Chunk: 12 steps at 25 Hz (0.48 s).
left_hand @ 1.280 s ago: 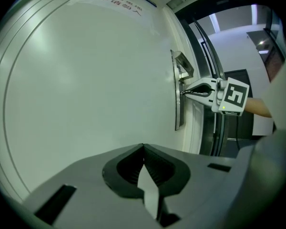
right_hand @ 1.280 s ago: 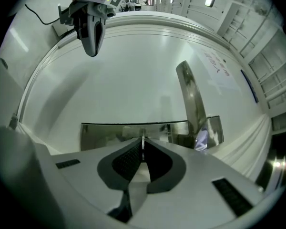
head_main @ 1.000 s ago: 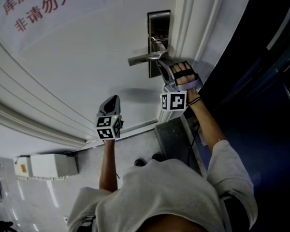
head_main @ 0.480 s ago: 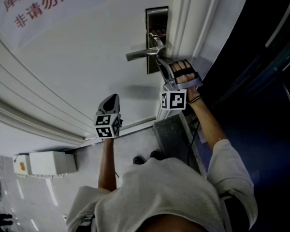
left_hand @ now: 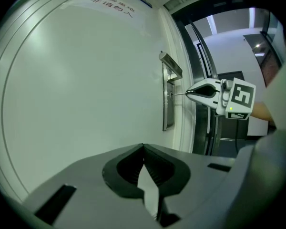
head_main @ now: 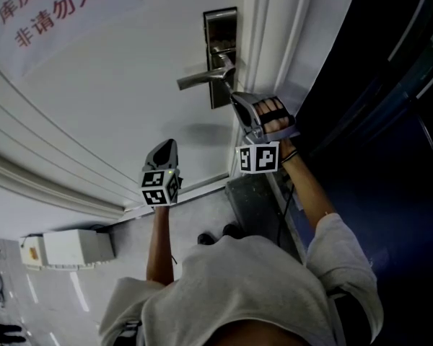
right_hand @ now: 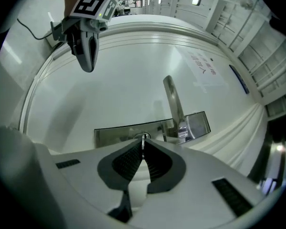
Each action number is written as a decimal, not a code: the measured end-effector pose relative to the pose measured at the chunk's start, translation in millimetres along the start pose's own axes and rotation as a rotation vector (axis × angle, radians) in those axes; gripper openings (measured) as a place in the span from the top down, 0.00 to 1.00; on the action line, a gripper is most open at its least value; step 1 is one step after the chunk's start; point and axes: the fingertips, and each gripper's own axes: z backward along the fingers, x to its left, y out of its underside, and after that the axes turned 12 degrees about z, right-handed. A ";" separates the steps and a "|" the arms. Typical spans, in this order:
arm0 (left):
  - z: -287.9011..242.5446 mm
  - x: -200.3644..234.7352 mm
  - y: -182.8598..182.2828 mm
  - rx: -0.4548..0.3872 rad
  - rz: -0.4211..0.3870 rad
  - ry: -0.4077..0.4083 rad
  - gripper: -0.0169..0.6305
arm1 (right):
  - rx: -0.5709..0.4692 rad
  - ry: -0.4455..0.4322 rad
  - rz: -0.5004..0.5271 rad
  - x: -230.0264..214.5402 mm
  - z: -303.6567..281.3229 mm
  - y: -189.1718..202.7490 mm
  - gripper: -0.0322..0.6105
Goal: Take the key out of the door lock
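We have right gripper (right_hand: 143, 146) clamped on key (left_hand: 178, 93), tip seemingly at lock plate (left_hand: 168, 109), not clear yet; left gripper (left_hand: 143, 148) closed, empty

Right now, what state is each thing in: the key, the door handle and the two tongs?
Key: pinched in the right tongs, its tip at the lock plate; whether it is fully out cannot be told.
Door handle: level, untouched.
Right tongs: shut on the key.
Left tongs: shut, empty, clear of the door.
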 end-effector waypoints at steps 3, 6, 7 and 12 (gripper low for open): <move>1.5 0.4 -0.8 -0.003 -0.001 -0.004 0.95 | -0.017 -0.017 -0.179 0.7 6.1 0.7 0.90; 3.3 2.8 -2.4 -0.006 -0.002 -0.012 0.95 | -0.033 -0.050 -0.396 4.4 9.9 1.7 0.90; 3.7 3.6 -3.6 -0.008 -0.004 -0.014 0.95 | -0.039 -0.062 -0.457 6.7 10.7 1.6 0.90; 5.8 7.2 -10.9 -0.020 -0.008 -0.027 0.95 | -0.071 -0.110 -0.796 22.3 14.3 2.5 0.90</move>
